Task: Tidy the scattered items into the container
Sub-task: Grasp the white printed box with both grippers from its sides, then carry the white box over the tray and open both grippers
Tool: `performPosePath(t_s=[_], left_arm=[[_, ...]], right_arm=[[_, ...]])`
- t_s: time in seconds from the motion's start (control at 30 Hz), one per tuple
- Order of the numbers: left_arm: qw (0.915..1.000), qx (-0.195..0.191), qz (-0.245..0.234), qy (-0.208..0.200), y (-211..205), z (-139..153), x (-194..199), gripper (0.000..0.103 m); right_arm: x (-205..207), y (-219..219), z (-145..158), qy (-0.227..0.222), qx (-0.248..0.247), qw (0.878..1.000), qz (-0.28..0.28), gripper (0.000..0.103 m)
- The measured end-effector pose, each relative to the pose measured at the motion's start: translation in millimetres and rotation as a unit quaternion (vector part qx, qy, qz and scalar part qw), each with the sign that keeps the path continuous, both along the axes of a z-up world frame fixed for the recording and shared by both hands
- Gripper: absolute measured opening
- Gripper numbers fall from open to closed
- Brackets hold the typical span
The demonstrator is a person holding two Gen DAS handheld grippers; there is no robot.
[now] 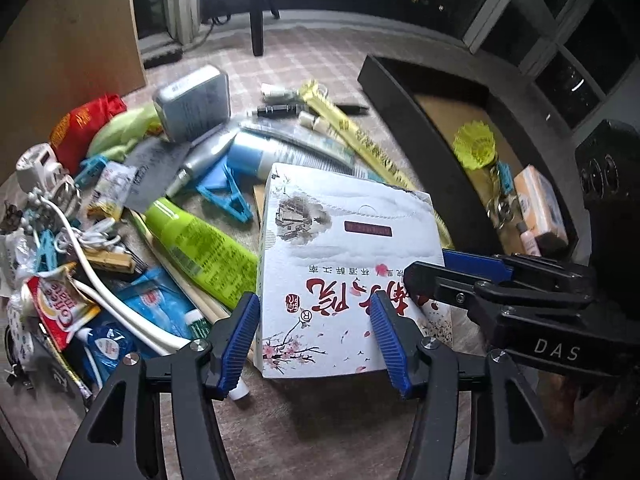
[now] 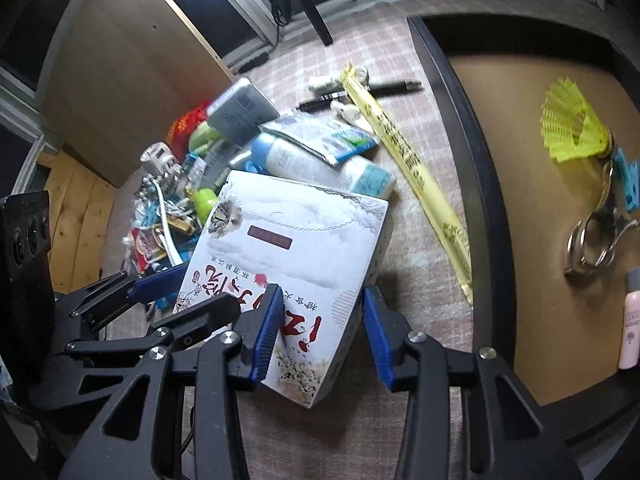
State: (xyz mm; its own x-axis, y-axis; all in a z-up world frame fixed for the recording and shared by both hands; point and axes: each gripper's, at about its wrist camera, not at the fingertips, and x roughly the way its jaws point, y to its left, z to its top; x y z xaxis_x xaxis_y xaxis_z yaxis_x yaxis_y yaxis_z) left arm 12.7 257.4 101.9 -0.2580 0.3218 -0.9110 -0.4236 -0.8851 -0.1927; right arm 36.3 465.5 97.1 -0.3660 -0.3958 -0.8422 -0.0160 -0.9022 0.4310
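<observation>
pink checked cloth (image 1: 352, 60) covers the tabletop, with dark windows and a brown board behind it. near its front edge lies the white carton (image 1: 340, 248) printed with red characters and plum blossom, resting flat on the cloth beside the open container. the left gripper (image 1: 314, 338) straddles the carton's near left part, one blue pad at the box's left edge and the other over its printed top; whether the pads press on it cannot be told. the right gripper (image 2: 322, 334) brackets the carton's near right corner, its left pad against the printed top and its right pad just beside the side wall, so a firm grip cannot be confirmed there either. the black container (image 2: 492, 200) with a brown floor sits just to the right of the carton and already holds a yellow shuttlecock (image 2: 576, 128), a key ring (image 2: 592, 240), a blue clip and a small pink bottle (image 2: 630, 320). behind the carton lie a long yellow chopstick sleeve (image 1: 360, 136), a blue and white tube (image 2: 320, 164), a grey tin (image 1: 194, 100) and a black pen (image 2: 392, 89). to the left spread a lime green tube (image 1: 200, 248), a blue clothes peg (image 1: 224, 192), a white cable (image 1: 116, 300), a red pouch (image 1: 82, 124) and a coffee mate sachet (image 1: 60, 304)
</observation>
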Motion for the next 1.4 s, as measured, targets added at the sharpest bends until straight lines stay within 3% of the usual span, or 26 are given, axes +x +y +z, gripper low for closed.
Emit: performPosePath(t_s=[0.37,1.13,1.3,1.4], left_arm=[[0.9986,0.023,-0.008,0.047,39,50,-9,0.054],[0.9869,0.072,-0.122,0.078,290,82,-44,0.054],[0.9862,0.047,-0.128,0.094,322,83,-54,0.053],[0.9855,0.041,-0.129,0.103,318,84,-53,0.053]], right_arm=[[0,42,55,0.056,0.009,0.998,-0.015,0.042],[-13,284,99,0.089,0.06,0.984,-0.143,0.041],[-26,316,103,0.093,0.07,0.981,-0.158,0.04],[-30,314,108,0.109,0.092,0.979,-0.149,0.04]])
